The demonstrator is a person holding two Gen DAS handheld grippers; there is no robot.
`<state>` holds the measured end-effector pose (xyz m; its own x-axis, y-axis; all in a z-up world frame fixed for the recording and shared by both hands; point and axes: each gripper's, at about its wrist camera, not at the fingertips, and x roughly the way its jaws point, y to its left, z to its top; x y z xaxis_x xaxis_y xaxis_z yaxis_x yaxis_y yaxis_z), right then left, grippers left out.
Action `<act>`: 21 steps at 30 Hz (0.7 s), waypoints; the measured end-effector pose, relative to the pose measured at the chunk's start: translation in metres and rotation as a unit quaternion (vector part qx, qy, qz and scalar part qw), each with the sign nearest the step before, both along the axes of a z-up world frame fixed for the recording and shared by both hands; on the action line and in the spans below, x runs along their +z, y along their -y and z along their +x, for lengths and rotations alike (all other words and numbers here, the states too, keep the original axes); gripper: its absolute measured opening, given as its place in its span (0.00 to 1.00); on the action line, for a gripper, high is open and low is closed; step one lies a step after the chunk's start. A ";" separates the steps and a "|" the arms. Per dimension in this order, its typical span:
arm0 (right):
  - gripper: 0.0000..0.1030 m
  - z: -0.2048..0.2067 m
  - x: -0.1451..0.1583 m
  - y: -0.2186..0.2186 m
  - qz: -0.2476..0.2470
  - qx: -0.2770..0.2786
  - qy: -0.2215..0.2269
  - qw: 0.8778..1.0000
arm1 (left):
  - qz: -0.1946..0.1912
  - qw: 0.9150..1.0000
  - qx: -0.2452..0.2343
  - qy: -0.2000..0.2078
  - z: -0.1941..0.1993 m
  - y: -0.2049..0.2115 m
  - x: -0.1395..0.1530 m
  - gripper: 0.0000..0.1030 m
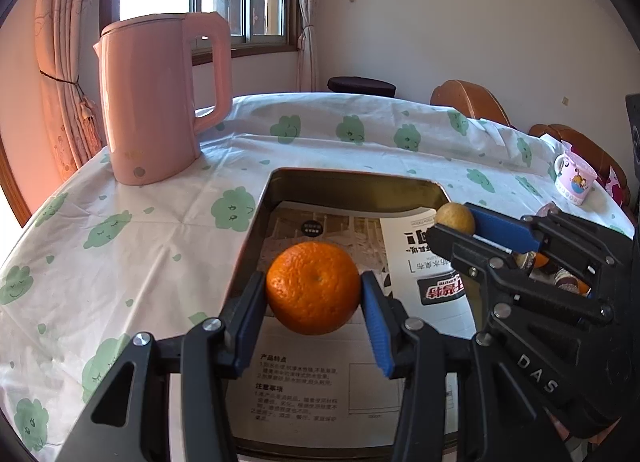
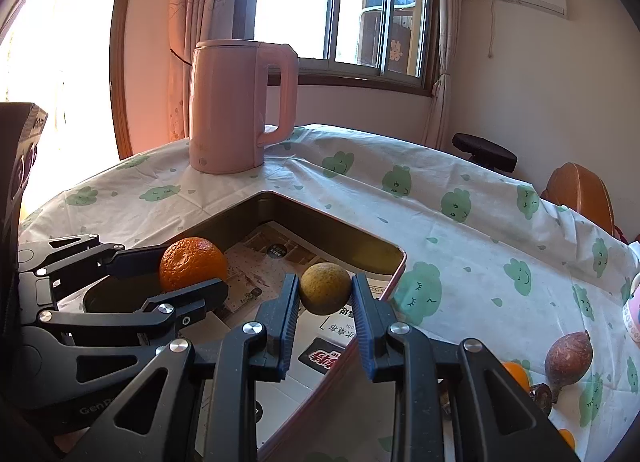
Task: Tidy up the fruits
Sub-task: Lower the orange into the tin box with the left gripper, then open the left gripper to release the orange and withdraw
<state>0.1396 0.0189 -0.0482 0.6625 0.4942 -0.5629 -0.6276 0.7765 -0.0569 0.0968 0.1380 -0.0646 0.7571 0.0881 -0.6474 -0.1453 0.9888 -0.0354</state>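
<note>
My left gripper (image 1: pixel 314 302) is shut on an orange tangerine (image 1: pixel 313 287) and holds it above the metal tray (image 1: pixel 352 182). The tangerine also shows in the right wrist view (image 2: pixel 192 263). My right gripper (image 2: pixel 325 298) is shut on a small yellow-green round fruit (image 2: pixel 325 288), held over the tray (image 2: pixel 332 222) near its right rim. That fruit shows in the left wrist view (image 1: pixel 455 218) between the right gripper's blue pads. A printed paper sheet (image 1: pixel 304 382) lines the tray floor.
A pink electric kettle (image 1: pixel 156 98) stands on the cloud-print tablecloth (image 1: pixel 140 230) behind the tray's left corner. A brown pear-shaped fruit (image 2: pixel 568 358) and small orange fruits (image 2: pixel 516 376) lie on the cloth at right. A pink mug (image 1: pixel 574 178) stands far right.
</note>
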 end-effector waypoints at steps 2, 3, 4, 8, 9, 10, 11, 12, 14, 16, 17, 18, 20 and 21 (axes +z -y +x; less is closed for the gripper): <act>0.28 0.002 -0.001 -0.001 -0.001 0.001 -0.005 1.000 | 0.001 1.000 0.001 -0.002 0.001 0.000 -0.001 0.47; 0.28 0.002 -0.001 -0.001 -0.002 0.001 -0.006 1.000 | 0.001 1.000 0.000 -0.003 0.001 0.000 -0.001 0.47; 0.28 0.002 -0.001 -0.001 -0.002 0.001 -0.008 1.000 | 0.002 1.000 0.000 -0.004 0.001 0.000 -0.001 0.47; 0.28 0.005 -0.002 -0.001 -0.002 0.002 -0.013 1.000 | 0.008 1.000 0.002 -0.005 0.002 0.002 -0.001 0.47; 0.28 0.005 -0.002 -0.001 -0.001 0.002 -0.015 1.000 | 0.009 1.000 0.001 -0.005 0.002 0.002 -0.001 0.47; 0.28 0.006 -0.003 -0.001 -0.001 0.002 -0.016 1.000 | 0.010 1.000 0.001 -0.004 0.002 0.002 0.000 0.47; 0.28 0.006 -0.003 -0.001 -0.001 0.001 -0.016 1.000 | 0.010 1.000 0.001 -0.004 0.001 0.002 0.000 0.47; 0.28 0.006 -0.003 -0.001 -0.001 0.002 -0.016 1.000 | 0.012 1.000 0.002 -0.003 0.001 0.002 0.000 0.47; 0.28 0.006 -0.003 -0.001 0.000 0.002 -0.015 1.000 | 0.016 1.000 0.003 0.002 0.000 0.003 0.001 0.47; 0.29 0.005 -0.003 0.000 0.000 -0.001 -0.013 1.000 | 0.021 1.000 0.004 0.006 -0.002 0.004 0.002 0.48; 0.31 0.006 -0.003 0.000 0.001 -0.003 -0.013 1.000 | 0.023 1.000 0.004 0.008 -0.002 0.005 0.003 0.48; 0.32 0.006 -0.003 0.001 0.002 -0.005 -0.013 1.000 | 0.024 1.000 0.005 0.010 -0.003 0.005 0.003 0.48; 0.35 0.007 -0.002 0.003 0.007 -0.009 -0.015 1.000 | 0.023 1.000 0.006 0.011 -0.003 0.004 0.004 0.49; 0.37 0.007 -0.002 0.004 0.009 -0.011 -0.015 1.000 | 0.023 1.000 0.006 0.012 -0.003 0.004 0.004 0.49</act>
<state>0.1461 0.0148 -0.0502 0.6565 0.4904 -0.5732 -0.6118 0.7906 -0.0244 0.0934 0.1337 -0.0608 0.7705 0.1272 -0.6246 -0.1573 0.9875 0.0071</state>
